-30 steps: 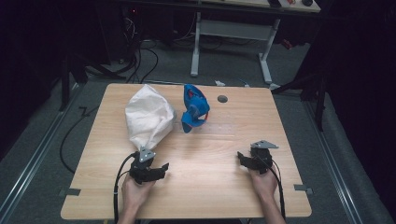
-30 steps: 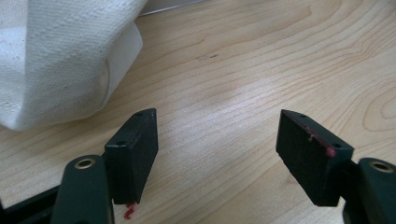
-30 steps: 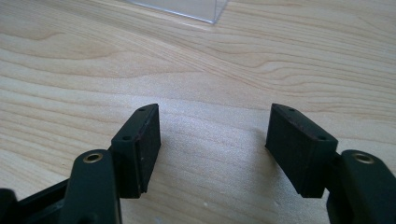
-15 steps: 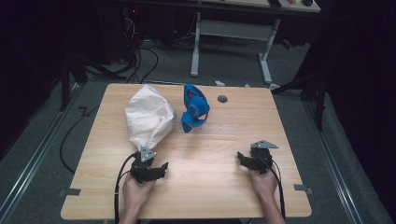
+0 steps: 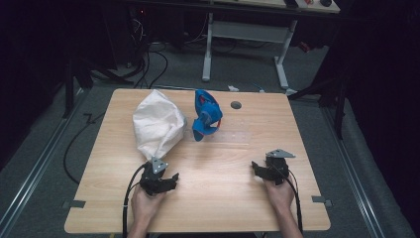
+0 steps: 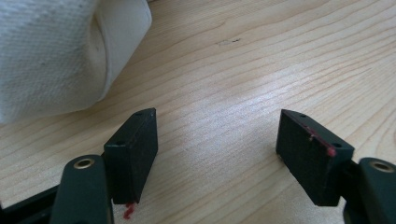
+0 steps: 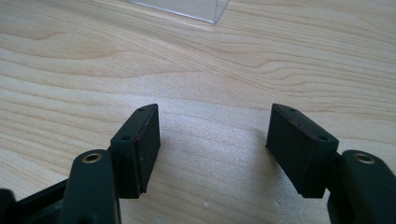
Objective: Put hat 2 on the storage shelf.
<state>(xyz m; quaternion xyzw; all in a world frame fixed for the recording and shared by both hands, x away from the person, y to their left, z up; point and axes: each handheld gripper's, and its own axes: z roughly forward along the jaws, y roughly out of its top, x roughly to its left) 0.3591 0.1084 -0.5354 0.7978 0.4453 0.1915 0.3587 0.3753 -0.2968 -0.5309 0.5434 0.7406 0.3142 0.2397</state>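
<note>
Left tongs (image 5: 159, 179), jaws apart and empty, sit just below white bag (image 5: 157, 124); right tongs (image 5: 270, 170), likewise apart, well off.

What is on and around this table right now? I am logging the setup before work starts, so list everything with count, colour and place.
table: one, light wood, centre.
bag: one, white cloth, far left of the table.
blue object: one, blue with some red, right of the bag; I cannot tell what it is.
clear box: one, transparent, mid-table.
hole: one, dark, far edge.
cables: several, black, floor behind.
left gripper: black, open, beside the bag.
right gripper: black, open, over bare wood.
</note>
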